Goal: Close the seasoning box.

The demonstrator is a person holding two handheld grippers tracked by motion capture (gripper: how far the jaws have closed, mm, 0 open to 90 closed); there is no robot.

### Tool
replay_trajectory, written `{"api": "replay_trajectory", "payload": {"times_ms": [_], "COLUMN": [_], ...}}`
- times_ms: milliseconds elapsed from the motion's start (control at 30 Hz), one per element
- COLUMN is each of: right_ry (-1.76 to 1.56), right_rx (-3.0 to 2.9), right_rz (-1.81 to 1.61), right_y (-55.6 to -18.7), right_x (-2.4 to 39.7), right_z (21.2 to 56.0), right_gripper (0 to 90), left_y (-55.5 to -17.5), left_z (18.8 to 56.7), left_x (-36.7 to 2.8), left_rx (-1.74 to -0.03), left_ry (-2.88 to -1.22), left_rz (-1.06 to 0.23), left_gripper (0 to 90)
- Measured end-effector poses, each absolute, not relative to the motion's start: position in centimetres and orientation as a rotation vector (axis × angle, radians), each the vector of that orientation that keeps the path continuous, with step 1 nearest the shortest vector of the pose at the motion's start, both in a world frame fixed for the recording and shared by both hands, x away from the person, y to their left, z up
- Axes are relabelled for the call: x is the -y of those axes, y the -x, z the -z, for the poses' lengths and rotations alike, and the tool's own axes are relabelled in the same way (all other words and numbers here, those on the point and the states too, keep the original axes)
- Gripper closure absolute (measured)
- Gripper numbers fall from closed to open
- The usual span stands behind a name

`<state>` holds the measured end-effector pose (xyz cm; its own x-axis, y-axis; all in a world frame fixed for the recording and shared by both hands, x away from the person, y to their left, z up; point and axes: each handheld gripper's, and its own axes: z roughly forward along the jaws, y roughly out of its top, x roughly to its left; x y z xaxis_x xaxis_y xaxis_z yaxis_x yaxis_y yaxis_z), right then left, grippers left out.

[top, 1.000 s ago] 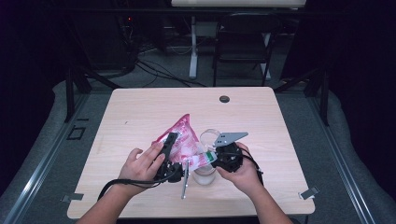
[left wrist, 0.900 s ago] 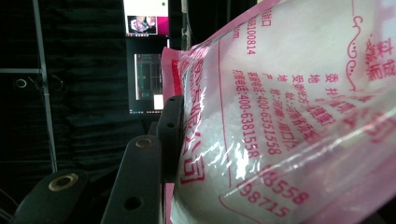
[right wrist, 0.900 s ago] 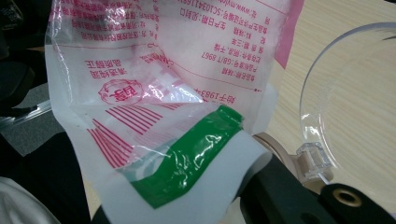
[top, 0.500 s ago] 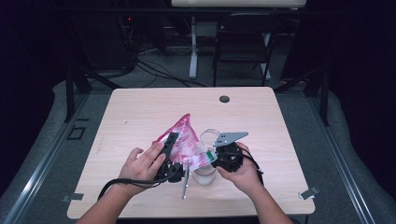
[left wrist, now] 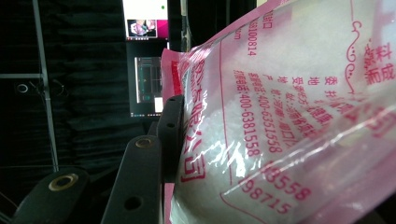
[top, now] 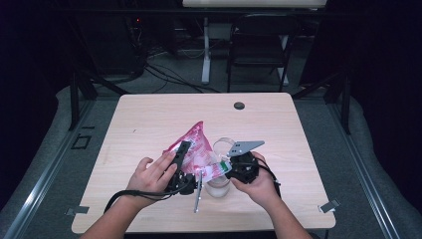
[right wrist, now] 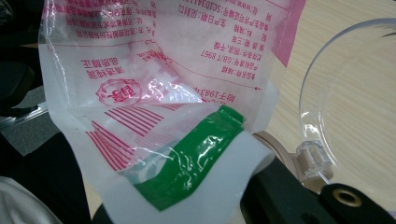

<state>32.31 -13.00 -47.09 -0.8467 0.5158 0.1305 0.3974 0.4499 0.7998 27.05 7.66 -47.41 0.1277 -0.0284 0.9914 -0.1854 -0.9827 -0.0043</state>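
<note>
Near the front middle of the surface (top: 149,114), the pink bag (top: 196,149) hangs between both tools: left hand-held gripper (top: 180,158) clamped on its body, right hand-held gripper (top: 225,167) pinching its corner beside a clear jar (top: 222,186).

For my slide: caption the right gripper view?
Right claw pinching the pink bag beside a clear jar.

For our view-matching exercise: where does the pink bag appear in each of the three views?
High view: pink bag at table centre, between both hands.
Left gripper view: right side, against the black jaw.
Right gripper view: upper left.
Shared landmark: the bag's red printed text.
</note>
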Motion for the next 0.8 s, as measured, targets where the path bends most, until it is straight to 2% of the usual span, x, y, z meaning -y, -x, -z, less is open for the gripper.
{"api": "replay_trajectory", "payload": {"times_ms": [800], "right_ry": [-0.827], "right_rx": [-2.561], "right_rz": [-1.355], "right_y": [-32.45], "right_x": [13.06], "right_z": [47.33], "right_gripper": [90.0], "left_y": [-26.95], "left_z": [47.44], "left_x": [-7.41], "left_rx": [0.248], "left_ry": [-2.253], "left_rz": [-1.989], "left_gripper": [64.1]}}
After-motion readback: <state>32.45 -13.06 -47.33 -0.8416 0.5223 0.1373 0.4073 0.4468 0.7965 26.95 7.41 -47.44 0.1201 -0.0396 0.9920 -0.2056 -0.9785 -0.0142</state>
